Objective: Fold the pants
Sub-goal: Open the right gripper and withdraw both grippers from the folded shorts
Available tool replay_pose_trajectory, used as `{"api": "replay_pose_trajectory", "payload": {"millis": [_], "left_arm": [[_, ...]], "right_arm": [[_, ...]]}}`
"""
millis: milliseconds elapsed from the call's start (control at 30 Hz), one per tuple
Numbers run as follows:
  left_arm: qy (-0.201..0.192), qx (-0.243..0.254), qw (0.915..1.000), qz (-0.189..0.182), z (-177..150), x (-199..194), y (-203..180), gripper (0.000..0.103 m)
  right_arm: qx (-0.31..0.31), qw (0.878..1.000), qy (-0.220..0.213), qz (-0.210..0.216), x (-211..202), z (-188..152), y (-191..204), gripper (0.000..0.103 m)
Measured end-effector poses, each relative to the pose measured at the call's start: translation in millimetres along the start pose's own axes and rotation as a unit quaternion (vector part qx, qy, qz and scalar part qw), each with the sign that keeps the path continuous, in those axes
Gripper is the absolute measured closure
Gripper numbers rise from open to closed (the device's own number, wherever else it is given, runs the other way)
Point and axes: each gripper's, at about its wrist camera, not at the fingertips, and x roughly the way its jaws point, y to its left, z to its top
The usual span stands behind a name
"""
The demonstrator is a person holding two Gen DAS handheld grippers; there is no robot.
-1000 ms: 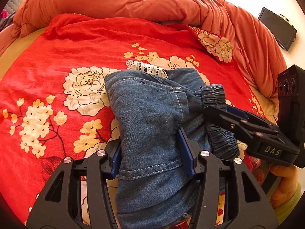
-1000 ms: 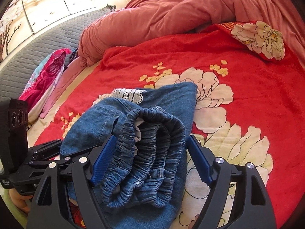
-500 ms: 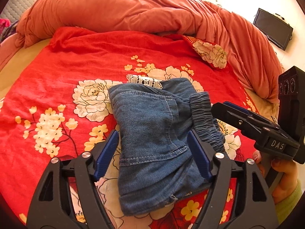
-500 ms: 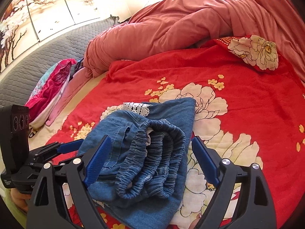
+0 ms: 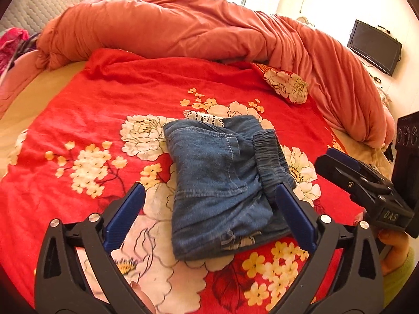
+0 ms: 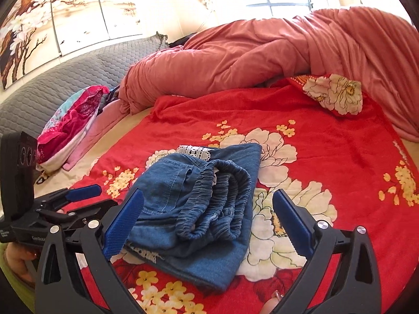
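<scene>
Both grippers have drawn back and up from the pants since a second ago, when their fingers pressed the denim; the jaws have just been opening and now nothing is between the pads.

The left gripper (image 5: pixel 209 209) has its blue fingers (image 5: pixel 124 216) spread wide apart, the folded bundle lying on the bed beyond and between them, untouched. The right gripper (image 6: pixel 208 216) likewise holds its fingers (image 6: pixel 293 221) fully apart, clear of the cloth.

The pants (image 5: pixel 222 180), blue denim, lie folded into a compact bundle on the red floral blanket (image 5: pixel 78 120), the elastic waistband (image 6: pixel 220 201) bunched on top at the side toward the right gripper, and a strip of white lace trim (image 5: pixel 204 117) peeking out at the far edge.

Beyond the blanket a salmon quilt (image 5: pixel 183 31) is heaped across the bed. A pink patterned cloth (image 6: pixel 70 123) lies by the grey quilted headboard (image 6: pixel 78 73), and a dark screen (image 5: pixel 374 47) hangs on the wall at the right.
</scene>
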Motion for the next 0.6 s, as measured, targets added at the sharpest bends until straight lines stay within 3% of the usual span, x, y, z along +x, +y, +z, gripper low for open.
{"api": "replay_pose_trajectory", "payload": {"millis": [333, 600], "left_arm": [[-0.028, -0.004, 0.9993, 0.023, -34, -34, -3, 0.01], [-0.01, -0.012, 0.9994, 0.029, -72, -39, 1, 0.01]], "right_arm": [[-0.049, 0.998, -0.031, -0.04, -38, -39, 23, 0.005], [-0.043, 0.997, -0.026, -0.06, -52, -73, 21, 0.005]]}}
